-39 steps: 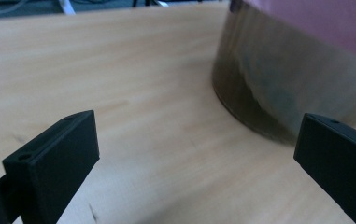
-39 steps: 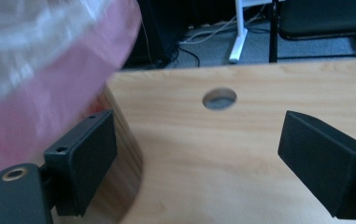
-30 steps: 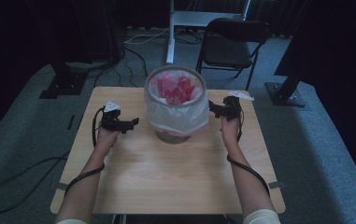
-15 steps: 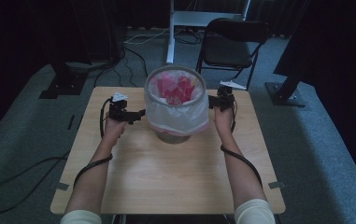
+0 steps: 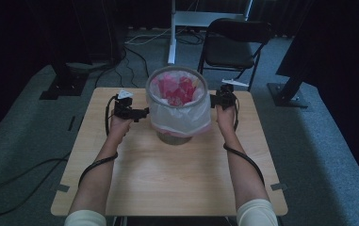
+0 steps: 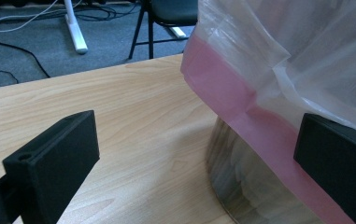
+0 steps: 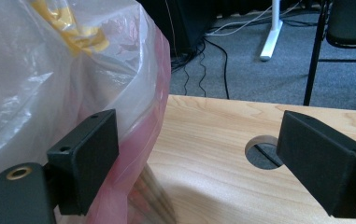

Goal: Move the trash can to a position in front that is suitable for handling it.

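Bin of dull metal, round, stands toward the far middle of the pale wooden table, lined with a translucent white plastic bag with a pink band at its hem, the bag folded down over the rim and hanging partway down the wall; inside lie crumpled pink and red pieces; the left gripper sits just beside the bag's left side, its jaws spread wide, with bare table and the pink hem between them in the left gripper view, one jaw just beside the hem, contact unclear; the right gripper is at the bag's right side near the rim, jaws likewise parted, one jaw in front of the plastic in the right gripper view, whether touching I cannot tell; a round hole in the tabletop shows between them; a black folding chair stands on the grey carpet beyond the table.
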{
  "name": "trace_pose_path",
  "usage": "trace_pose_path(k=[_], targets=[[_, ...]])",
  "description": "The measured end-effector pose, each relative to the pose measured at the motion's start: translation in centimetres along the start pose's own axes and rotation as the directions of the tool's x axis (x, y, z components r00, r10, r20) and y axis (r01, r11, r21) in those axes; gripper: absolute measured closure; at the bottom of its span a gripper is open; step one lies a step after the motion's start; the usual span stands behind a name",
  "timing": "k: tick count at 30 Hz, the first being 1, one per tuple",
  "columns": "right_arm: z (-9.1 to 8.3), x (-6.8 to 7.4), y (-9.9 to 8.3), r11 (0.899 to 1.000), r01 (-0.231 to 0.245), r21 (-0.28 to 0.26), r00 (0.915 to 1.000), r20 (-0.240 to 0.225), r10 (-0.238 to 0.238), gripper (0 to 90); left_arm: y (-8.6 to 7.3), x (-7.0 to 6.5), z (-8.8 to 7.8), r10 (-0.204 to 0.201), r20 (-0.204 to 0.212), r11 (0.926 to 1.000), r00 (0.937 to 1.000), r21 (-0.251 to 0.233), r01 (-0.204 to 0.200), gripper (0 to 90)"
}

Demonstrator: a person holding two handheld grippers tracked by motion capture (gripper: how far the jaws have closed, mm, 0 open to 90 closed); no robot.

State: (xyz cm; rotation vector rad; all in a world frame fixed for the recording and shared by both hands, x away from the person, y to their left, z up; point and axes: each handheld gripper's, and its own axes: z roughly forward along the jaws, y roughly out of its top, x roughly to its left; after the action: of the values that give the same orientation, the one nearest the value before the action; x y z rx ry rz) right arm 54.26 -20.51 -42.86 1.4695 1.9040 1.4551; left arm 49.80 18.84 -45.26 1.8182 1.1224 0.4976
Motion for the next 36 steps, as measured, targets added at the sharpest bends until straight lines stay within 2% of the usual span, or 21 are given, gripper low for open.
trace_pose_path(k=[7, 10, 16, 23, 25, 36], targets=[[-0.2, -0.3, 0.1, 1.0, 0.007, 0.028, 0.9984, -0.056, -0.006, 16.2, 0.1, -0.1, -0.2, 0.011, 0.005, 0.9999, 0.9999, 0.005, -0.011, 2.9], [-0.5, -0.4, 0.0, 0.999, 0.025, 0.033, 0.9963, -0.083, -0.022, 16.1, 0.2, -0.4, -0.4, 0.026, -0.009, 0.9996, 0.9996, 0.009, -0.026, 3.5], [-1.1, 0.0, -0.3, 0.999, 0.033, 0.037, 0.9965, -0.078, -0.03, 16.2, -0.1, -0.6, -1.0, 0.031, 0.002, 0.9994, 0.9995, 0.015, -0.031, 3.6], [-1.4, 0.2, -0.7, 0.999, 0.027, 0.043, 0.9936, -0.111, -0.022, 16.7, -0.2, -0.7, -1.7, 0.04, 0.006, 0.9987, 0.9992, 0.03, -0.041, 4.3], [-1.5, 0.3, -0.9, 0.999, 0.027, 0.044, 0.9929, -0.117, -0.022, 16.7, -0.3, -0.8, -2.0, 0.056, -0.002, 0.998, 0.9985, 0.031, -0.055, 4.3], [-2.2, 1.6, -1.6, 0.997, 0.052, 0.055, 0.9887, -0.143, -0.043, 16.7, -0.9, -0.8, -3.7, 0.071, 0.0, 0.9961, 0.9974, 0.052, -0.071, 4.3]])
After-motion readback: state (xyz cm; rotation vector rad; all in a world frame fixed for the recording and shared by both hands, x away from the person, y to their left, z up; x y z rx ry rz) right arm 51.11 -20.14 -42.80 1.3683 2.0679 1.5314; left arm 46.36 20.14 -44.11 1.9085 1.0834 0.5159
